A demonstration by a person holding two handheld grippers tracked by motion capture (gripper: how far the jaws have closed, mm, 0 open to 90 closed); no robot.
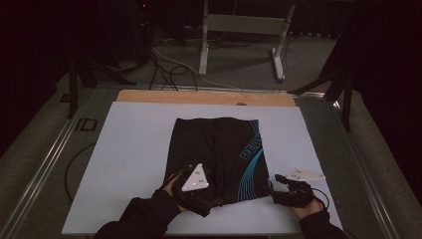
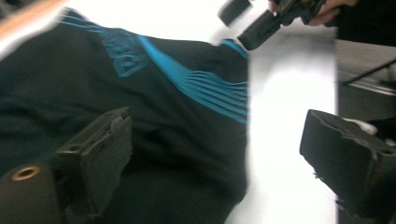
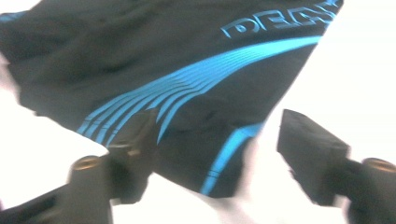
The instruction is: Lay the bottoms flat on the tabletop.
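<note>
High view: black shorts with blue stripes are lying flat on a white board; blue lettering starting "PEA" is showing at their right edge. The left gripper is sitting over their near left corner, the right gripper just beside the near right corner.

Left gripper view: its jaws are gaping wide over the shorts.

Right gripper view: its jaws are spread, straddling the shorts' corner; the blurred lettering is reading roughly "PEA".

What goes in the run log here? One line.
shorts: flat on white board | left gripper: open, over hem | right gripper: open, at corner
</note>
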